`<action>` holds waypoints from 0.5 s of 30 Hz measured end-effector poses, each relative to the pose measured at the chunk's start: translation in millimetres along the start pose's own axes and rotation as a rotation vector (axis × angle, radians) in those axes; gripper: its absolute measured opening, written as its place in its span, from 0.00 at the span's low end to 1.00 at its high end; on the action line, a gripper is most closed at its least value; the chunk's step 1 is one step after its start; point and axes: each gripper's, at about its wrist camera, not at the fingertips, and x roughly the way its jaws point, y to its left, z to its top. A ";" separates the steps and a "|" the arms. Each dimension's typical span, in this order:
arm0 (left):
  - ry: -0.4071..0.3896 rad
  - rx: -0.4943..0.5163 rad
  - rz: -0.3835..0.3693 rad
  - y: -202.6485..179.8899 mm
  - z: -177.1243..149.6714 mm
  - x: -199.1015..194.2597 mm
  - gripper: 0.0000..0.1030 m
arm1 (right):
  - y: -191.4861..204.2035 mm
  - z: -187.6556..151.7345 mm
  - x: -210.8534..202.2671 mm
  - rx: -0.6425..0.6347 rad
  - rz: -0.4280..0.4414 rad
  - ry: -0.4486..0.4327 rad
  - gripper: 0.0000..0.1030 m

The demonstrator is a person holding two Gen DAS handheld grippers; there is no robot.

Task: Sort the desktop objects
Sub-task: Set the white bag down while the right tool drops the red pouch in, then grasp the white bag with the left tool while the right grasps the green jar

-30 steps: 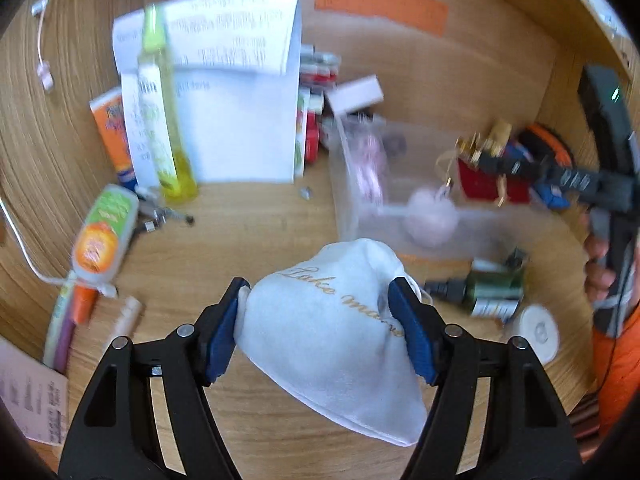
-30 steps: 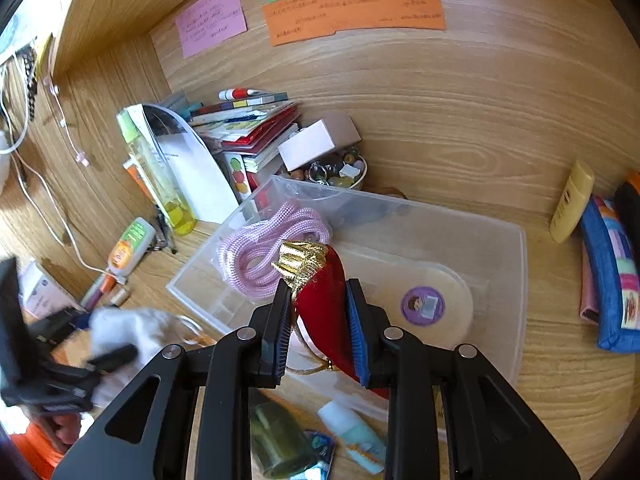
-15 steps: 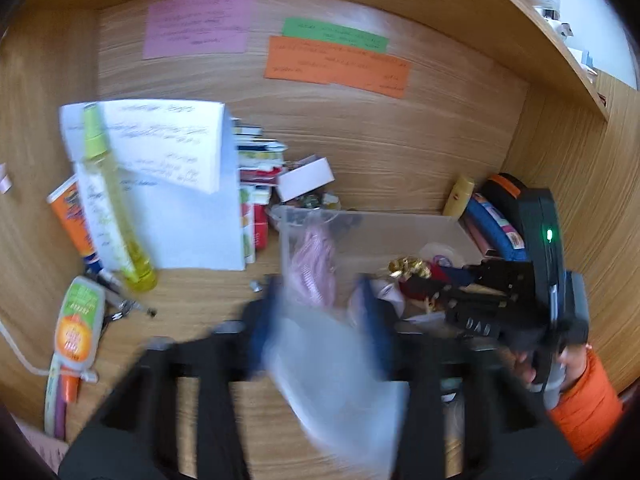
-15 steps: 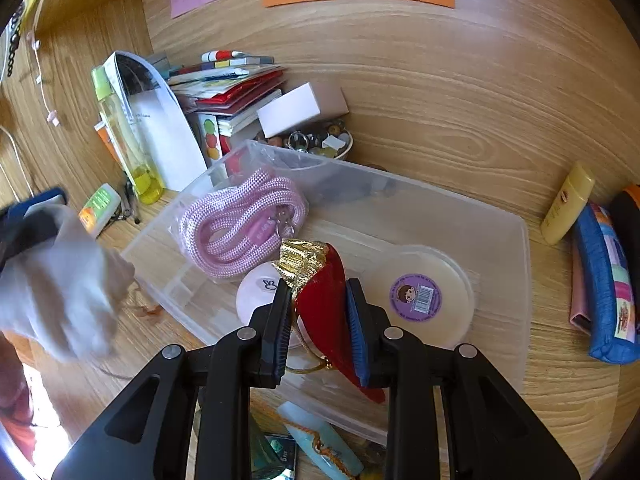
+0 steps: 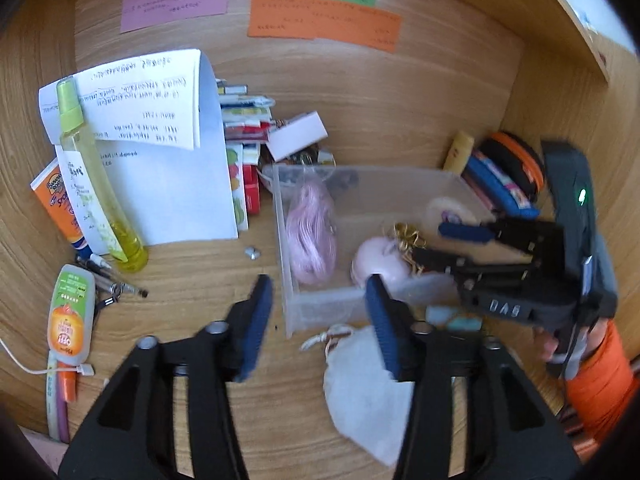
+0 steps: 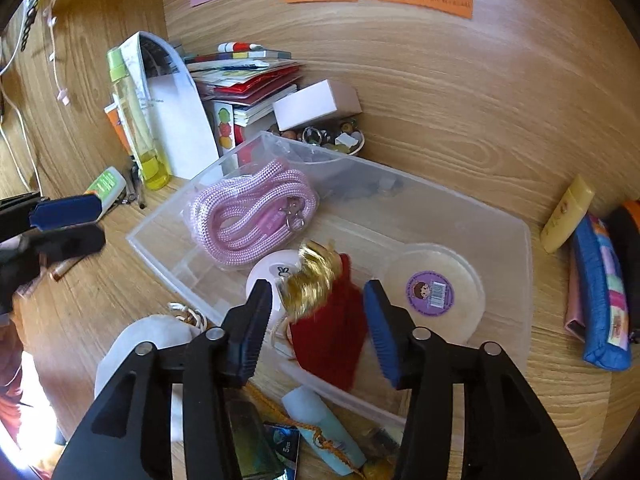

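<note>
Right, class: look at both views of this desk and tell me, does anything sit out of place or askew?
Yes. The white drawstring pouch lies on the wooden desk just outside the clear plastic bin rather than in it. The red pouch with gold trim hangs over the bin's near wall, between the open right tool.

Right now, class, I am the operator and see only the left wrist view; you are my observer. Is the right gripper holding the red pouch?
Observer: No. The right gripper is open; the red pouch lies between its fingers, gripped by neither.
Operator: Is it inside the clear bin?
Observer: Its gold-trimmed top is over the clear bin, but the lower end overlaps the near wall, so I cannot tell whether it rests fully inside.
Operator: What lies next to it in there?
Observer: A round white tub with a purple barcode sticker.
</note>
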 end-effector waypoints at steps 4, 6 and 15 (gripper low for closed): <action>0.028 0.040 -0.013 -6.7 -11.8 0.2 0.53 | 3.5 -3.9 -13.8 -0.007 -0.015 -0.031 0.59; 0.041 0.058 -0.014 -9.6 -18.3 0.3 0.59 | 5.7 -7.0 -23.5 -0.016 -0.013 -0.046 0.61; 0.135 0.058 -0.066 -8.6 -47.7 4.6 0.71 | 25.3 -34.9 -54.3 -0.105 0.039 -0.052 0.61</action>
